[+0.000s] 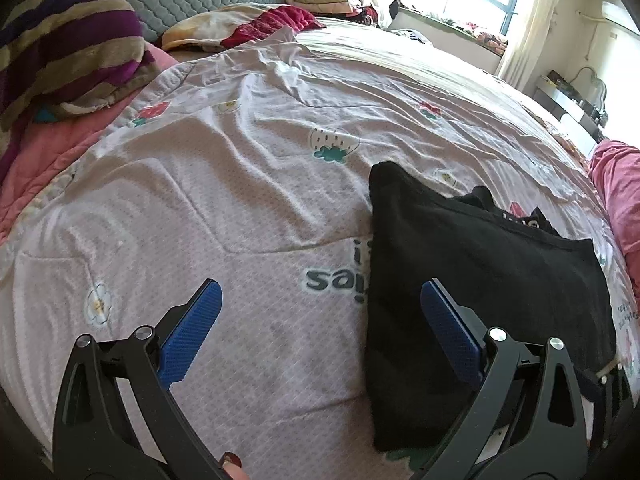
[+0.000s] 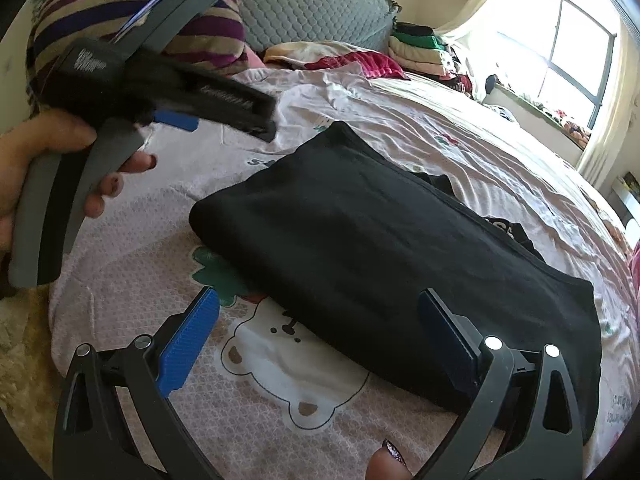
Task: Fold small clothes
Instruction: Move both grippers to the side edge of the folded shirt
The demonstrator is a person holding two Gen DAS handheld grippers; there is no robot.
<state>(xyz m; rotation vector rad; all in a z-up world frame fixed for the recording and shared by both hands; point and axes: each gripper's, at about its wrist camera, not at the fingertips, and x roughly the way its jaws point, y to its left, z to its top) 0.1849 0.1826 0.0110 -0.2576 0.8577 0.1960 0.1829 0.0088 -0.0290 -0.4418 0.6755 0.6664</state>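
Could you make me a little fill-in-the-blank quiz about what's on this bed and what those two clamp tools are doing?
1. The folded garment lying on the bedspread is ____ in colour.
2. The fingers of the right gripper stand ____, holding nothing.
3. The left gripper has pads coloured ____.
4. The striped pillow lies toward the ____ of the bed.

Missing words: black; open; blue; head
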